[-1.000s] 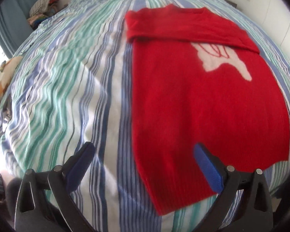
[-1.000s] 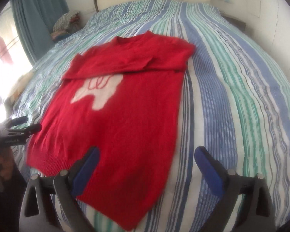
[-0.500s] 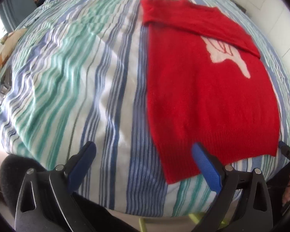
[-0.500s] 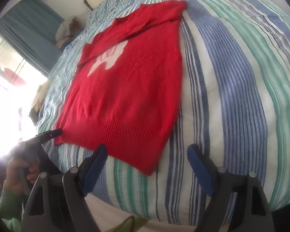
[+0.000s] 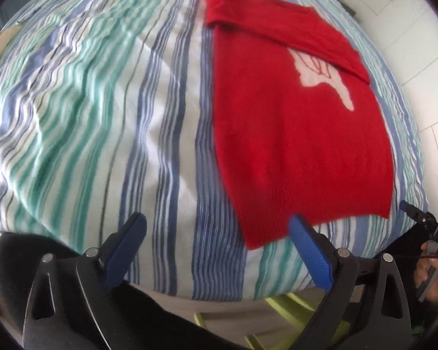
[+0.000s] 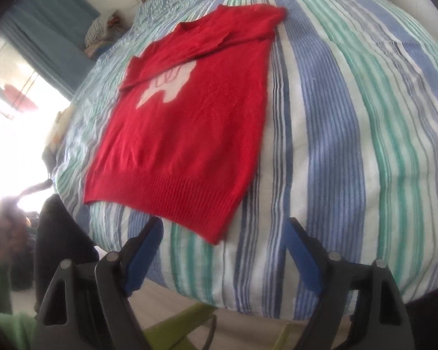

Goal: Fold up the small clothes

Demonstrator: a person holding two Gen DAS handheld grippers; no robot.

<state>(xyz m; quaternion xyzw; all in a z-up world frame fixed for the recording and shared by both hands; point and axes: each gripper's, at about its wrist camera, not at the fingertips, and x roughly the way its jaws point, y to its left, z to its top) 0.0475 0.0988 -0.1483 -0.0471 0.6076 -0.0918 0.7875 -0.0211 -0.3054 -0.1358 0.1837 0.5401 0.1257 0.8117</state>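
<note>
Red sweater [image 5: 295, 134] lies flat on the striped bedspread [image 5: 102, 116], front up, hem toward you and close to the near edge of the bed. Both sleeves are folded across the chest in a band [image 6: 219, 33] just below the neckline; that band partly covers the top of the white graphic [image 6: 168, 89]. Ribbed hem [image 6: 172, 192] is flat; its corners reach nearly to where the cover rolls off the mattress.

No bins or baskets in either view. Only stowage visible is a pile of folded fabric [image 6: 100, 33] past the far corner of the bed, by the blue curtain [image 6: 46, 26]; I can't tell what's in it.

Edges and room: in the left wrist view the spread left of the sweater is wide bare stripes, a few shallow wrinkles. In the right wrist view the bare strip on the sweater's other side is just as broad. Far end of the bed runs to a wall.

Your left gripper [image 5: 219, 239] hangs over the near bed edge, jaws wide but closing; its right-hand pad [image 5: 309, 250] overlaps the hem corner in the picture, contact unclear, nothing pinched. Your right gripper [image 6: 222, 248] is jaws apart and empty, the other hem corner just ahead between the fingers, not touched. Your dark trouser leg [image 6: 61, 233] sits against the bed edge.
</note>
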